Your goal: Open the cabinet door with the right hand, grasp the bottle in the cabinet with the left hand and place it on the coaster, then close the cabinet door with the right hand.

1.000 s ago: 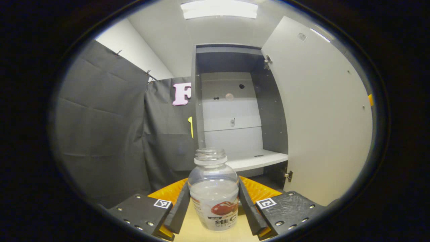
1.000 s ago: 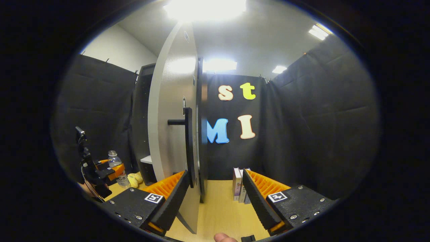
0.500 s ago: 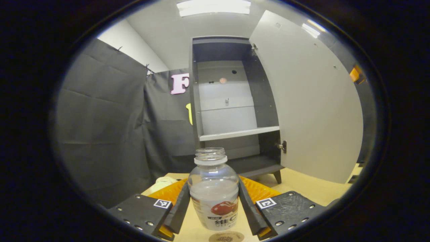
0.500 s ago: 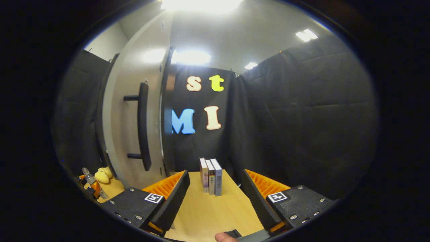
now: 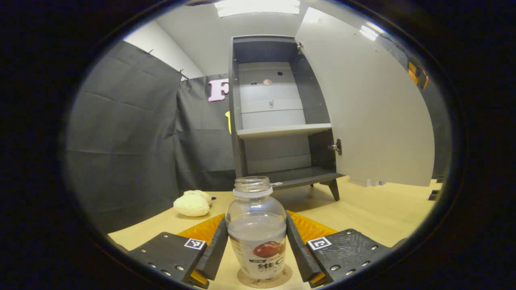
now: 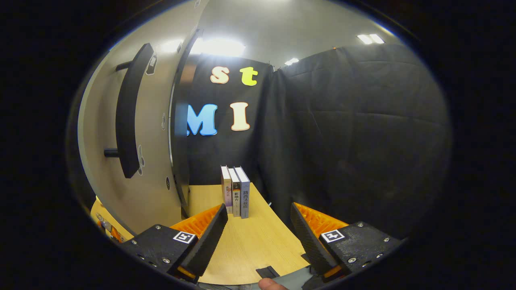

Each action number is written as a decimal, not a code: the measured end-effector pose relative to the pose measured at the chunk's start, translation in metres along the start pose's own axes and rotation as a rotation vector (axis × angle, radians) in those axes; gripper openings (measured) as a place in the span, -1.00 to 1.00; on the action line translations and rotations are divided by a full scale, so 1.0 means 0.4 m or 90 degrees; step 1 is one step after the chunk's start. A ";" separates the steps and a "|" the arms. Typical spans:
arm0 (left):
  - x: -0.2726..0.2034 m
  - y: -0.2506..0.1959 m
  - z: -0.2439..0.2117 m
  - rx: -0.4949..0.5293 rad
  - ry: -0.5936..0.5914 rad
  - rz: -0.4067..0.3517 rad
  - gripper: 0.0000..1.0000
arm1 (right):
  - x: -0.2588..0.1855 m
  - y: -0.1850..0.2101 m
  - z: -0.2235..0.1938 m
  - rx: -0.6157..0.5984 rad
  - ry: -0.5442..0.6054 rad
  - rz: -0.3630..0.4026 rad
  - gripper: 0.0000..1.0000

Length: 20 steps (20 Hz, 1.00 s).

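Clamped on the bottle (image 5: 256, 227), the jaws of my left gripper (image 5: 256, 251) press its clear body from both sides. It stands upright, without a cap, and its base is over the round coaster (image 5: 264, 280) on the wooden surface (image 5: 375, 213); I cannot tell if the base already touches the coaster. To my left on the surface lies a pale yellow plush toy (image 5: 191, 203), near the cloth wall. Further ahead stands the cabinet (image 5: 278, 117), with a light shelf in the middle and nothing on it. Its cabinet door (image 5: 371, 108) is swung wide open to the right.

Jaws of my right gripper (image 6: 256, 241) are apart and they hold nothing, over the same surface. Ahead of them three books (image 6: 236, 191) stand upright, side by side, near the back cloth. On my left is the outer face of the cabinet door with its long dark handle (image 6: 129, 112), well apart from my right gripper.
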<state>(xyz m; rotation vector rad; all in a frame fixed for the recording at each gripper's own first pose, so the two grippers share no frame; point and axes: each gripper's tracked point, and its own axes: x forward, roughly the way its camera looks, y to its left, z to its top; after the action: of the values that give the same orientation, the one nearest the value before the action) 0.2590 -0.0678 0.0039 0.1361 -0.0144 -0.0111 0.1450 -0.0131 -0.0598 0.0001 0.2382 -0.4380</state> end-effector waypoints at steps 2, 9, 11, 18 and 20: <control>-0.006 0.003 -0.011 0.008 0.003 -0.002 0.49 | 0.013 -0.001 -0.004 0.008 0.005 -0.004 0.93; -0.017 0.006 -0.031 -0.003 0.015 0.014 0.78 | 0.081 -0.040 -0.075 0.071 0.073 -0.039 0.92; -0.009 0.005 -0.018 -0.018 0.000 0.019 0.78 | 0.094 -0.028 -0.087 0.073 0.089 -0.033 0.92; 0.001 0.012 0.025 -0.056 -0.017 0.047 0.75 | 0.104 0.025 -0.073 0.042 0.078 0.017 0.92; 0.017 0.005 0.047 -0.069 -0.032 0.041 0.76 | 0.112 0.026 -0.070 0.049 0.073 0.022 0.92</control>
<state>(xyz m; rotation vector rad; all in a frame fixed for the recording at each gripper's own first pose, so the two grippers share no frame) 0.2655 -0.0685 0.0227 0.0274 -0.0682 0.0489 0.1822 -0.0211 -0.0978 0.1050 0.3332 -0.4133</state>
